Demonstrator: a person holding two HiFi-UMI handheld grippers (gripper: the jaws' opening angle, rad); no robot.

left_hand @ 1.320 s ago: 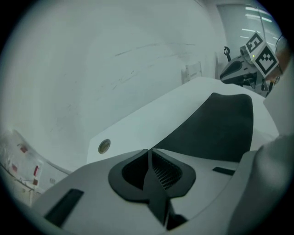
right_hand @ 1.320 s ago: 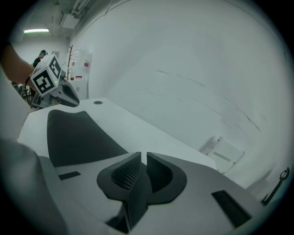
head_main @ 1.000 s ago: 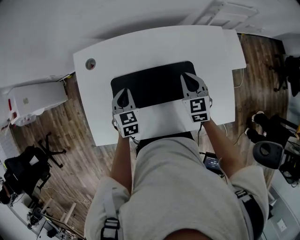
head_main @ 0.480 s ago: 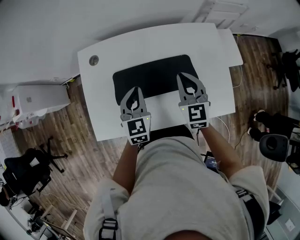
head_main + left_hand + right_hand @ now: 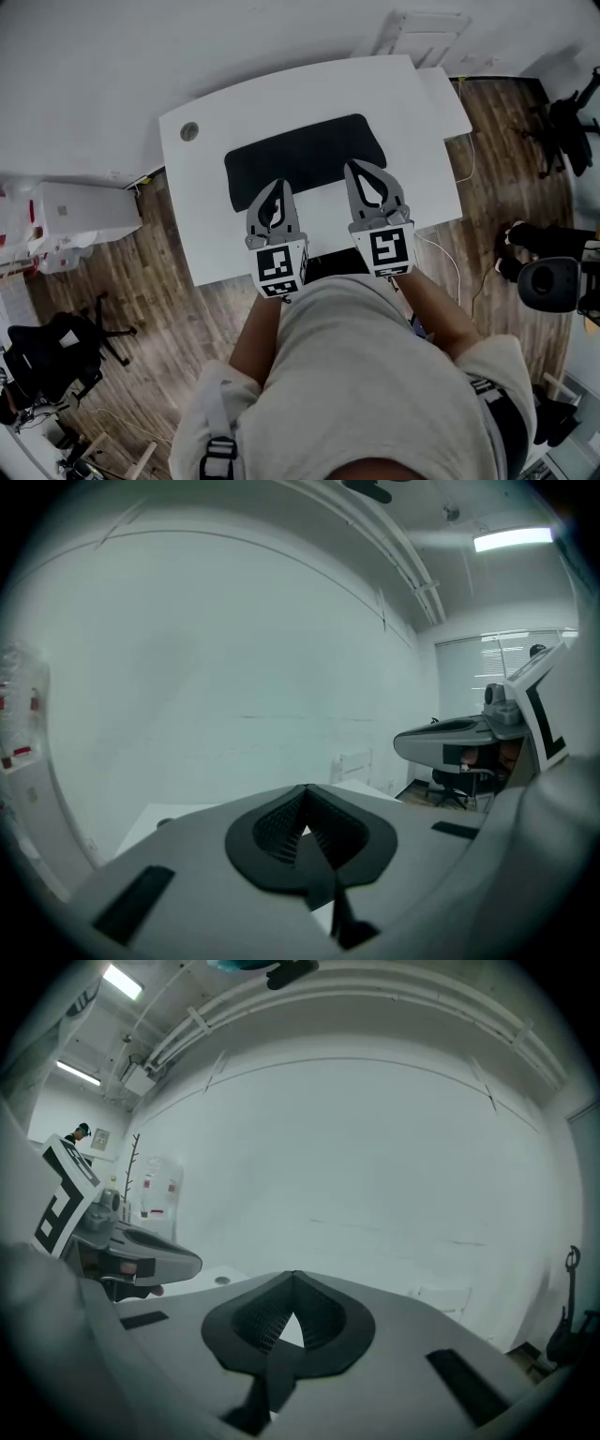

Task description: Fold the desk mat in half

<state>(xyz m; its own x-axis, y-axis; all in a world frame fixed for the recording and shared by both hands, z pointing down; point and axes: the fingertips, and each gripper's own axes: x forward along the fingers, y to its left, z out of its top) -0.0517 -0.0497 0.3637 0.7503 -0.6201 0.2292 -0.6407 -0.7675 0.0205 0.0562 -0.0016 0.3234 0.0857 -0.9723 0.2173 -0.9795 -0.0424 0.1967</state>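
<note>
1. Cannot see the middle of the tabletop's near edge, which is covered by the person's torso and forearms.
2. Near long edge of the desk mat partly masked by the left gripper and the right gripper. Cannot tell whether either tip touches it.
3. Cannot tell from the head view whether the mat lies single or doubled over.
4. Both gripper views tilted up at the wall and ceiling, with only slivers of white tabletop past the jaws and the mat out of their sight.
5. Left gripper clenched, jaw tips meeting, nothing between them. Same for the right gripper, closed and empty.
6. Bare tabletop all round the mat: broad strips toward the left and right edges, a narrower one along the far edge. Round grommet near the far left corner, well apart from the mat.
7. Mat flat, central, set toward the far half. Long axis left to right, roughly parallel to the far edge.
</note>
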